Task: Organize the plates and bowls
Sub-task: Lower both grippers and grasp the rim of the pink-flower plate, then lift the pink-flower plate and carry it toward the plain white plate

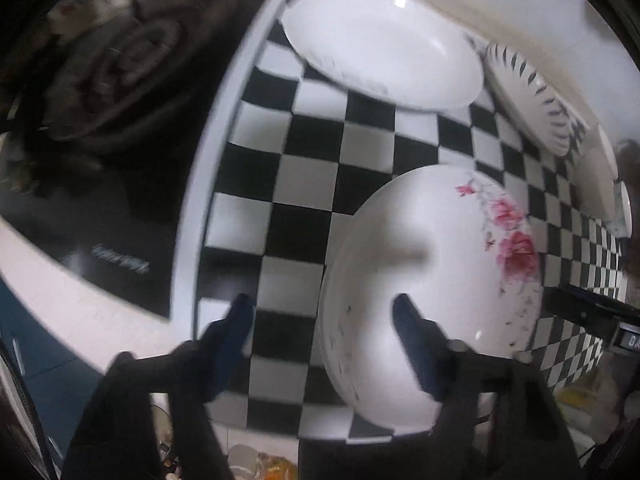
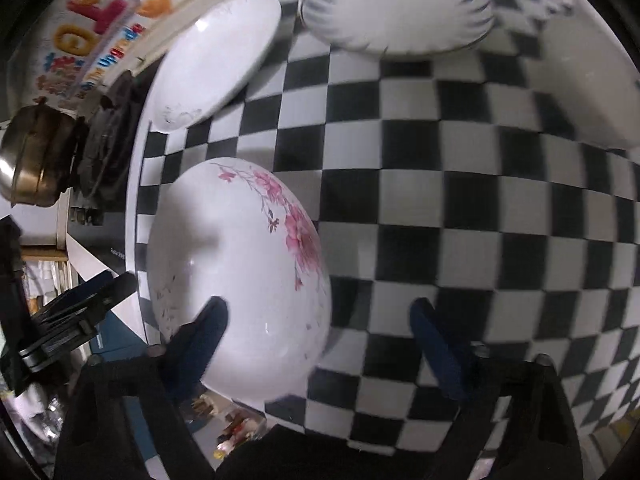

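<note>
A white plate with pink flowers [image 1: 432, 280] lies on the checkered mat [image 1: 304, 184] near its front edge; it also shows in the right wrist view [image 2: 240, 264]. My left gripper [image 1: 322, 320] is open above the plate's left rim, its right finger [image 1: 416, 340] over the plate. My right gripper [image 2: 318, 324] is open above the plate's right rim, its left finger [image 2: 200, 336] over the plate. A plain white plate [image 1: 384, 48] [image 2: 216, 60] and a plate with a dark-striped rim [image 1: 532, 96] [image 2: 400, 8] lie farther back.
A black gas stove with burner [image 1: 120, 64] borders the mat on the left. A metal pot [image 2: 36, 156] stands beyond the stove. More white dishes [image 1: 604, 184] sit at the mat's right side; one also shows in the right wrist view [image 2: 592, 80]. The other gripper shows at each view's edge [image 1: 592, 312] [image 2: 68, 316].
</note>
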The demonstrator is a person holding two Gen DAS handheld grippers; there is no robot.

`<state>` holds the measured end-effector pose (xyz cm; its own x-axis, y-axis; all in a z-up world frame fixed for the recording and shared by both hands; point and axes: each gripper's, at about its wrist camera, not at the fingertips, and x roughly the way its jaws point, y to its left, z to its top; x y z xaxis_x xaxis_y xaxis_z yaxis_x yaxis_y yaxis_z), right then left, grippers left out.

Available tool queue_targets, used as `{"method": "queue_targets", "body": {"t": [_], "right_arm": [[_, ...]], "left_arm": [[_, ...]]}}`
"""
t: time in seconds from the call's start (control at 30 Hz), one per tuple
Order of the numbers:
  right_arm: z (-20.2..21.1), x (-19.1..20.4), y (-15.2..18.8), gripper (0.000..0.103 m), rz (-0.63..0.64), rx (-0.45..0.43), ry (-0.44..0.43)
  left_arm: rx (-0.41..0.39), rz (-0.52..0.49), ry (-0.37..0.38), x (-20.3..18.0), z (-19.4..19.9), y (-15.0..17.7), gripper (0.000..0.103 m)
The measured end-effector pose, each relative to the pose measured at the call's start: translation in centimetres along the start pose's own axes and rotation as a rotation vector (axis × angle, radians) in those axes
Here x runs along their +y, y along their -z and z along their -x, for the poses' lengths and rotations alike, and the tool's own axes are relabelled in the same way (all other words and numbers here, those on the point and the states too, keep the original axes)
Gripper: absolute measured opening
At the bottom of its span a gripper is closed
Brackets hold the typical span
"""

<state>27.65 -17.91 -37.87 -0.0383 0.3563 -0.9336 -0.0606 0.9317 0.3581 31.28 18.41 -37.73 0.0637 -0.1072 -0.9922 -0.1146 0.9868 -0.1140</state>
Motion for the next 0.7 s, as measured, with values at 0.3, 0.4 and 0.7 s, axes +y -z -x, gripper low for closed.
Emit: {"method": "queue_targets", "body": {"t": [0.3,0.4,0.7], "right_arm": [[-5.4,0.6,-1.9,0.052,-0.038,0.141,-0.039],[-5.9,1.3,-2.1,0.034,-0.033,0.140,-0.017],[-5.8,1.0,-2.0,0.021,-0.026,0.136,-0.008]], "left_arm": [[0.077,-0.104,0.084,-1.5,-2.3,0.0,0.028],[0.073,-0.077,0.103,-1.2,-1.8,0.2,0.027],[0.044,-0.050,0.087,-1.2,-0.1,1.6,0.027]]}}
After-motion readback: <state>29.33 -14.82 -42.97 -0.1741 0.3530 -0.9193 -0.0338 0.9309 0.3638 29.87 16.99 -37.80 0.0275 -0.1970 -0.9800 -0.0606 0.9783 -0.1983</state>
